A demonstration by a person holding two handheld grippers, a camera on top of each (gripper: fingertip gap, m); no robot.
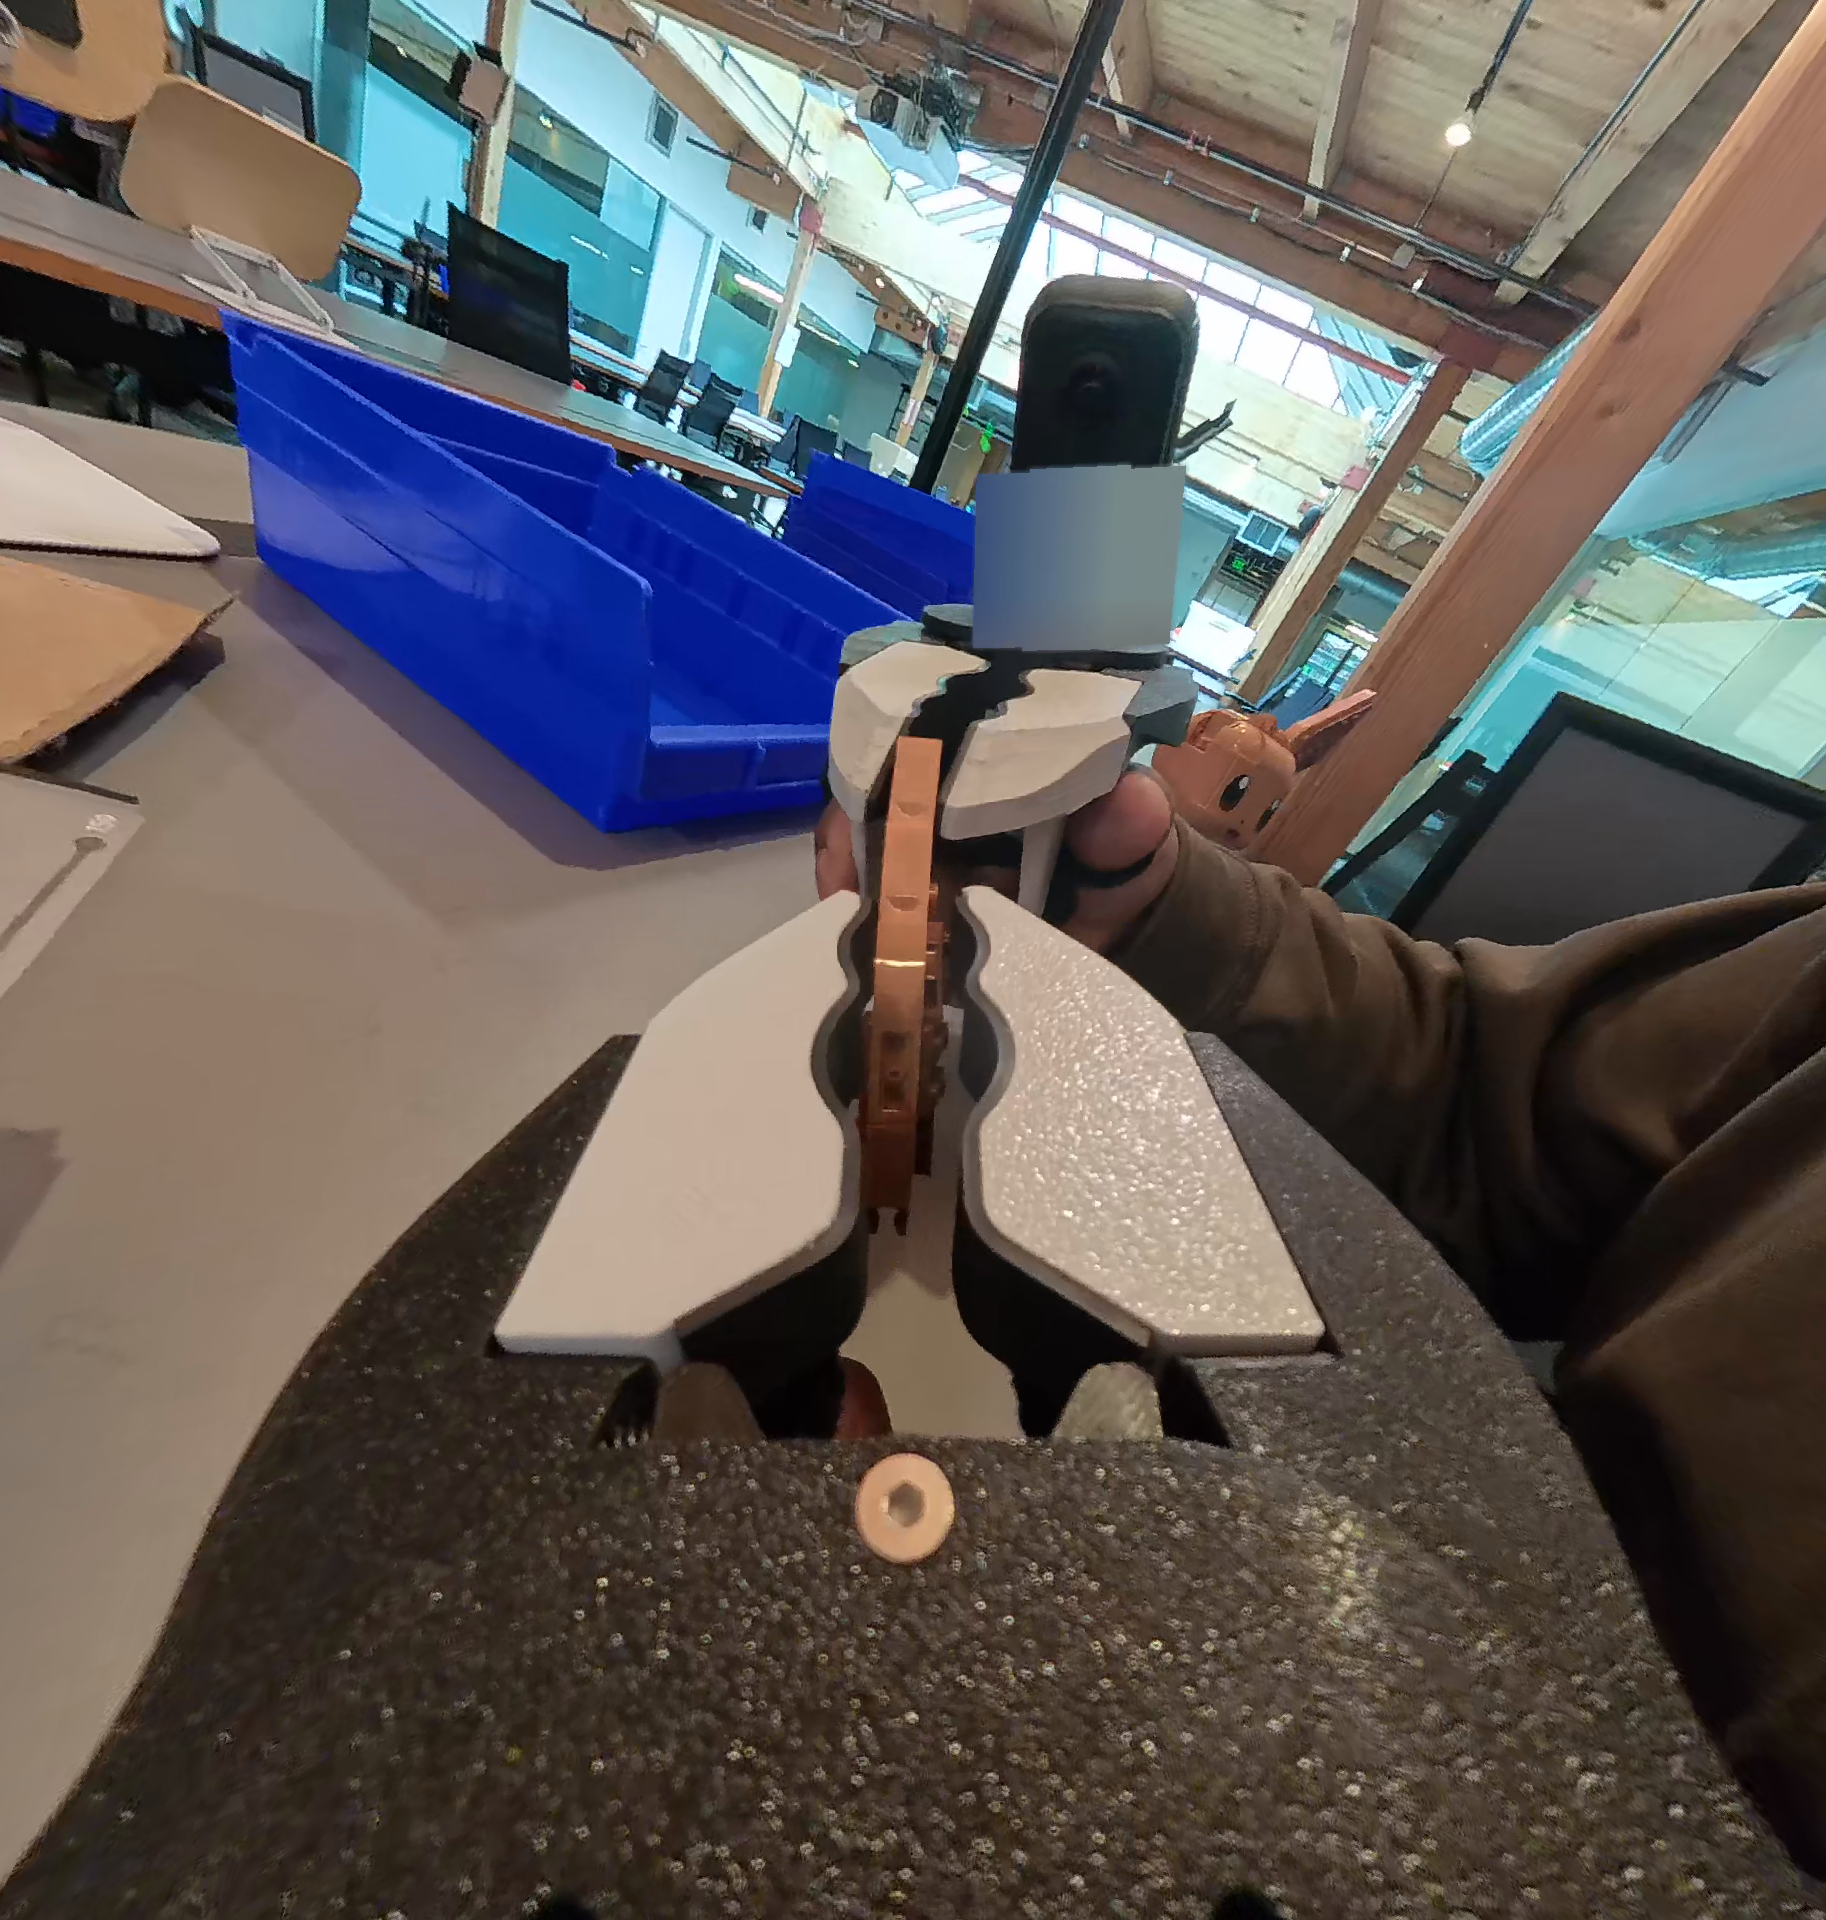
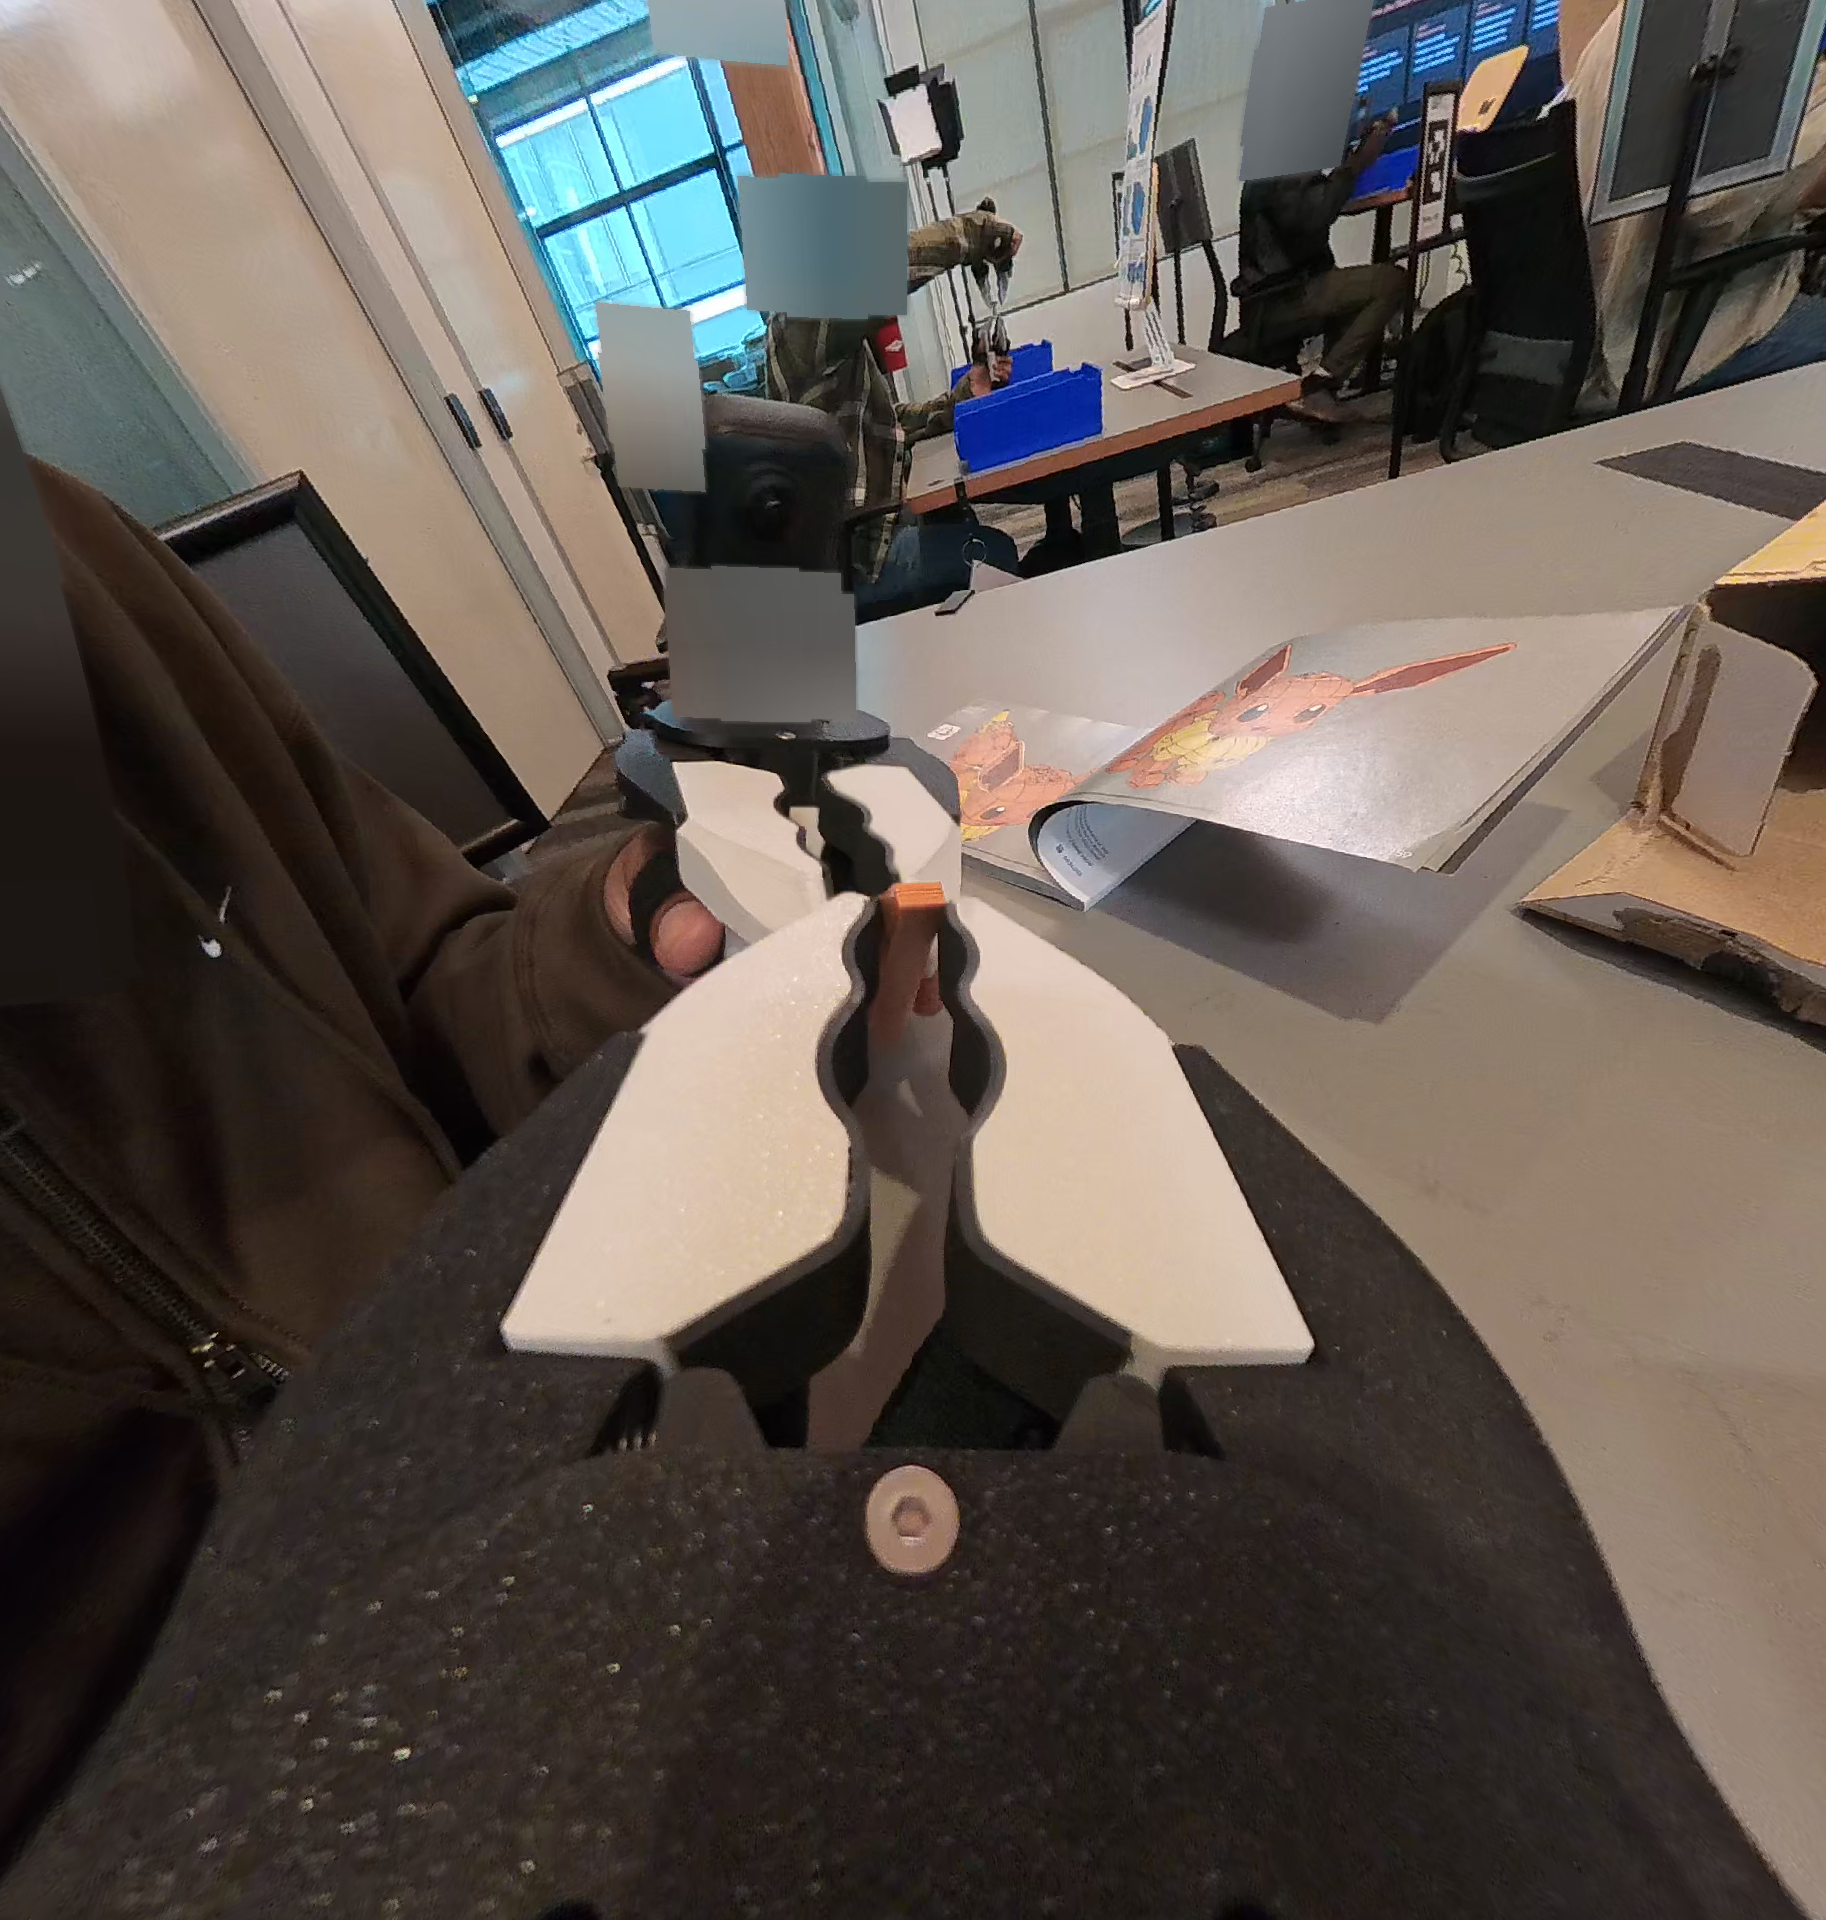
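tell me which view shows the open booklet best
The right wrist view: the booklet lies open on the grey table, its pictured pages curling up. The left wrist view shows none of it.

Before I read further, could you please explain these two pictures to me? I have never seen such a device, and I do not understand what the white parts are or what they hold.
No robot is here. A person holds one hand tool in each hand, and each tool carries a camera looking along its two white fingers. So one picture comes from the left gripper, the other from the right gripper, and they face each other.

Both sets of fingers close on the same orange-brown brick-built piece, a thin curved assembly, held above a grey table.

On the table lie blue plastic bins, an open instruction booklet and a torn cardboard box. A small brick-built brown animal figure stands behind the person's hand.
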